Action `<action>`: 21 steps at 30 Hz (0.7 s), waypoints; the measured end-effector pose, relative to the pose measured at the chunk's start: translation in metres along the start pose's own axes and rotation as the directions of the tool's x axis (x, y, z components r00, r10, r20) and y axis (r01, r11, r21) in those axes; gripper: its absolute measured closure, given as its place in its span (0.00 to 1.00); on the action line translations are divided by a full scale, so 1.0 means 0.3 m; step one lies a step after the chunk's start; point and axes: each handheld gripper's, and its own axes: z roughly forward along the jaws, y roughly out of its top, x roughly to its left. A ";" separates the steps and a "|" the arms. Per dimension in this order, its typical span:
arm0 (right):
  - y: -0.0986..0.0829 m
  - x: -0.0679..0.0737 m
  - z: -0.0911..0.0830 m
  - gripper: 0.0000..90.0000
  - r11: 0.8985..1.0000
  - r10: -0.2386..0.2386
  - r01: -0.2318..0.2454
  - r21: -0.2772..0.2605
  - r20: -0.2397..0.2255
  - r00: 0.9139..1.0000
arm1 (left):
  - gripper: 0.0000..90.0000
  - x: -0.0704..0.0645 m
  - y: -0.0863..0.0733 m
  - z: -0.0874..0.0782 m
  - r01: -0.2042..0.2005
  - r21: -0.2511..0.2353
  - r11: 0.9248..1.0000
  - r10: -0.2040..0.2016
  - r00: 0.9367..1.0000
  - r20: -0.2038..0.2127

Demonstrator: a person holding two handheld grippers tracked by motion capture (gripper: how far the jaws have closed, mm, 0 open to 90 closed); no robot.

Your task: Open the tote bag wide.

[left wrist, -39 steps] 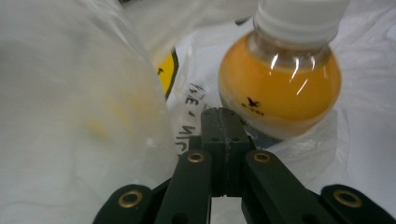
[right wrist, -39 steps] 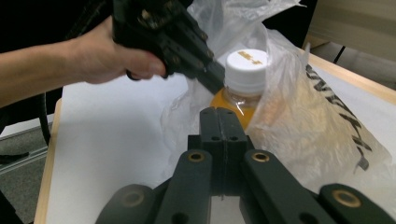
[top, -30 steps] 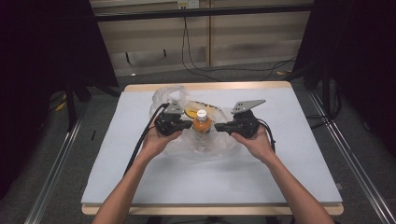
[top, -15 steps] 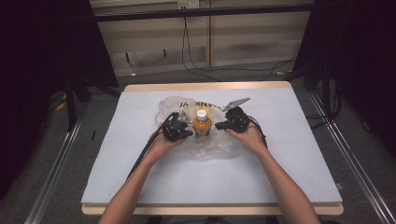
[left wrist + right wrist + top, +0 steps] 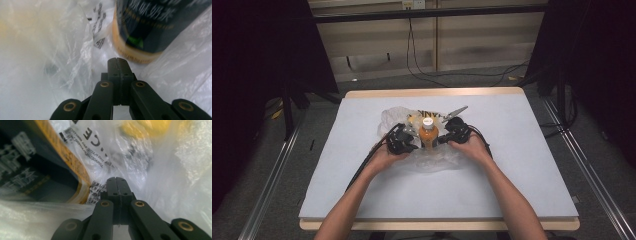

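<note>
Bottle (image 5: 427, 133) base hidden by plastic bag (image 5: 437, 159); left gripper (image 5: 117, 60), right gripper (image 5: 117, 179) clenched on its film

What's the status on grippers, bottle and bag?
Left gripper and right gripper shut, flanking the bottle. Bottle upright on the plastic bag, mid-table. Whether either pinches film: unclear.

Bottle (image 5: 427, 134) stands on bag (image 5: 432, 159), between tongs.
</note>
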 end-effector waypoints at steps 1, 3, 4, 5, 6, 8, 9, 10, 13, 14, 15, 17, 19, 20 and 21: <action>-0.003 -0.003 -0.009 1.00 1.000 -0.009 0.009 0.017 0.000 1.000 | 1.00 -0.001 -0.003 -0.009 -0.014 0.028 1.000 0.014 1.000 -0.012; -0.016 -0.014 -0.049 1.00 0.994 -0.047 0.046 0.095 0.008 0.999 | 1.00 0.003 -0.015 -0.024 -0.031 0.069 0.997 0.033 0.999 -0.025; -0.016 -0.014 -0.049 1.00 0.994 -0.047 0.046 0.095 0.008 0.999 | 1.00 0.001 -0.021 -0.029 -0.055 0.094 0.994 0.059 0.997 -0.049; -0.022 -0.016 -0.071 1.00 0.987 -0.076 0.072 0.142 0.017 0.997 | 1.00 0.008 -0.029 -0.040 -0.058 0.130 0.990 0.066 0.996 -0.061; -0.022 -0.016 -0.071 1.00 0.987 -0.076 0.072 0.142 0.017 0.997 | 1.00 0.008 -0.029 -0.040 -0.058 0.130 0.990 0.066 0.996 -0.061; -0.031 -0.019 -0.093 1.00 0.979 -0.104 0.096 0.180 0.036 0.994 | 1.00 0.024 -0.039 -0.051 -0.062 0.168 0.984 0.075 0.994 -0.076; -0.041 -0.018 -0.108 1.00 0.971 -0.138 0.128 0.202 0.040 0.990 | 1.00 0.036 -0.049 -0.057 -0.061 0.188 0.980 0.076 0.994 -0.079; -0.041 -0.018 -0.108 1.00 0.971 -0.138 0.128 0.202 0.040 0.990 | 1.00 0.036 -0.049 -0.057 -0.061 0.188 0.980 0.076 0.994 -0.079; -0.069 -0.019 -0.146 1.00 0.955 -0.180 0.160 0.251 0.058 0.982 | 1.00 0.053 -0.083 -0.074 0.031 0.177 0.984 -0.015 0.996 -0.090; -0.076 -0.021 -0.154 1.00 0.951 -0.179 0.156 0.265 0.064 0.982 | 1.00 0.065 -0.091 -0.082 0.012 0.191 0.982 0.004 0.996 -0.086; -0.076 -0.021 -0.154 1.00 0.951 -0.179 0.156 0.265 0.064 0.982 | 1.00 0.065 -0.091 -0.082 0.012 0.191 0.982 0.004 0.996 -0.086; -0.110 -0.036 -0.194 1.00 0.943 -0.185 0.157 0.293 0.072 0.980 | 1.00 0.075 -0.112 -0.095 0.017 0.194 0.981 -0.001 0.997 -0.083; -0.121 -0.039 -0.207 1.00 0.941 -0.182 0.151 0.304 0.077 0.980 | 1.00 0.068 -0.120 -0.099 0.042 0.198 0.979 -0.022 0.995 -0.101; -0.132 -0.045 -0.218 1.00 0.939 -0.188 0.156 0.306 0.078 0.979 | 1.00 0.083 -0.122 -0.106 -0.021 0.213 0.977 0.043 0.994 -0.101; -0.142 -0.049 -0.229 1.00 0.940 -0.182 0.149 0.307 0.081 0.980 | 1.00 0.082 -0.130 -0.109 -0.008 0.209 0.978 0.029 0.995 -0.096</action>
